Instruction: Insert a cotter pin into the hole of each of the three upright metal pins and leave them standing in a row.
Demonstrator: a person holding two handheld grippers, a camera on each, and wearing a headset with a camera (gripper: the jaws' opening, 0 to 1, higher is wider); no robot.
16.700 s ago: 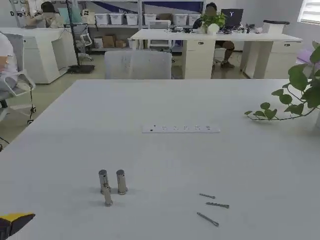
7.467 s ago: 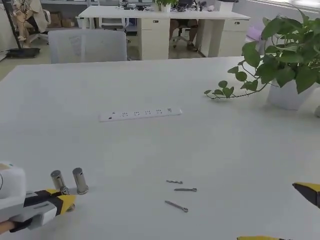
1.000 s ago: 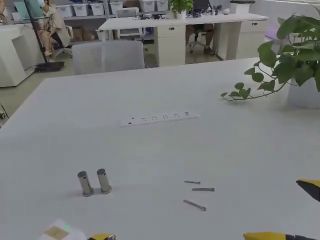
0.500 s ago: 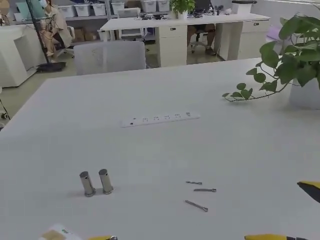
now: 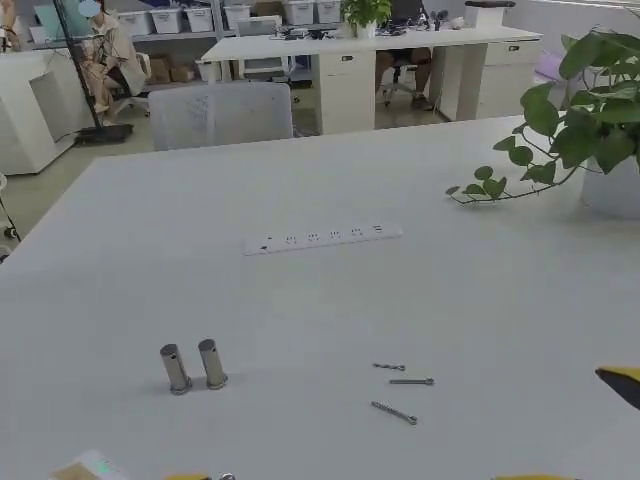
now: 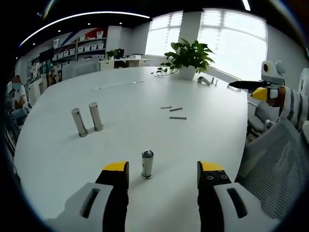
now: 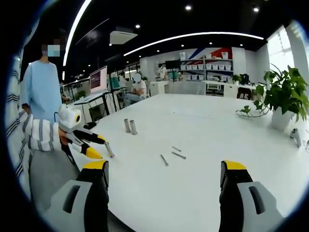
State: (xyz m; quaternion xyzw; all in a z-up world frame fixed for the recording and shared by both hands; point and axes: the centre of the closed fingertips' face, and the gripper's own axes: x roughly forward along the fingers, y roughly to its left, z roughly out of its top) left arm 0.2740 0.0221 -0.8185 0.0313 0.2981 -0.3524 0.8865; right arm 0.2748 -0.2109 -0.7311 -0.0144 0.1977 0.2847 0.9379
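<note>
Standing between parted jaws of the left gripper [image 6: 163, 168], the metal pin [image 6: 147, 164] looks stiff, slick: pinch mid-shaft; right gripper [image 7: 164, 166] gapes too.

You face a wide white table [image 5: 450, 300] in an open-plan office, a white power strip [image 5: 322, 238] lying across its middle and a leafy potted plant [image 5: 590, 95] at its right edge. Beyond it stand a grey chair [image 5: 220, 115], white desks [image 5: 370, 45] and a row of white bins [image 5: 162, 20]. Bright windows [image 6: 231, 38] light one side, while a curved light strip [image 7: 193, 35] and spotlights [image 7: 187, 7] glow on the dark ceiling [image 7: 159, 19].
</note>
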